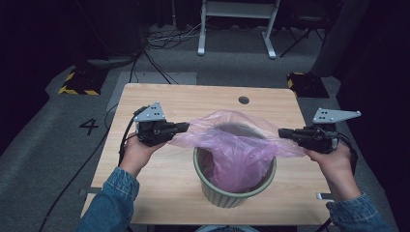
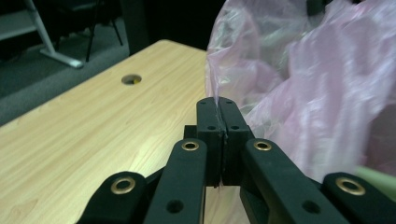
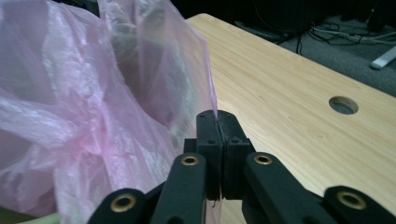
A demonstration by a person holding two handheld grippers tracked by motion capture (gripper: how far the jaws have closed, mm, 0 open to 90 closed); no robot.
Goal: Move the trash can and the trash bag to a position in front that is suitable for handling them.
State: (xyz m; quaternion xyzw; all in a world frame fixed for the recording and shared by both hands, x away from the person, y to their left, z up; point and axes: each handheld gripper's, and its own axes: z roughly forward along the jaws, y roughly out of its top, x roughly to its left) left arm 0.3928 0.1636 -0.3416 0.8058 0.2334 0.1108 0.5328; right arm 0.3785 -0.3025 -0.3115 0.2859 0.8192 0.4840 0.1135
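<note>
A pale green ribbed bin (image 1: pixel 235 190) stands near the front middle of the wooden table (image 1: pixel 159 174). A thin pink plastic bag (image 1: pixel 237 145) hangs into it, its mouth stretched wide above the rim. My left gripper (image 1: pixel 186 127) is shut on the bag's left edge, and the film (image 2: pixel 299 93) runs between the closed pads (image 2: pixel 208 122). On the other side my right gripper (image 1: pixel 280 132) is shut on the bag's right edge, with the pink film (image 3: pixel 93 107) pinched in its pads (image 3: pixel 208 133).
A round cable hole (image 1: pixel 243 100) sits near the table's far edge. Beyond the table stand a white desk frame (image 1: pixel 237 29), loose cables (image 1: pixel 164 38) on the grey floor and yellow-black striped stand bases (image 1: pixel 80 82). Dark curtains close both sides.
</note>
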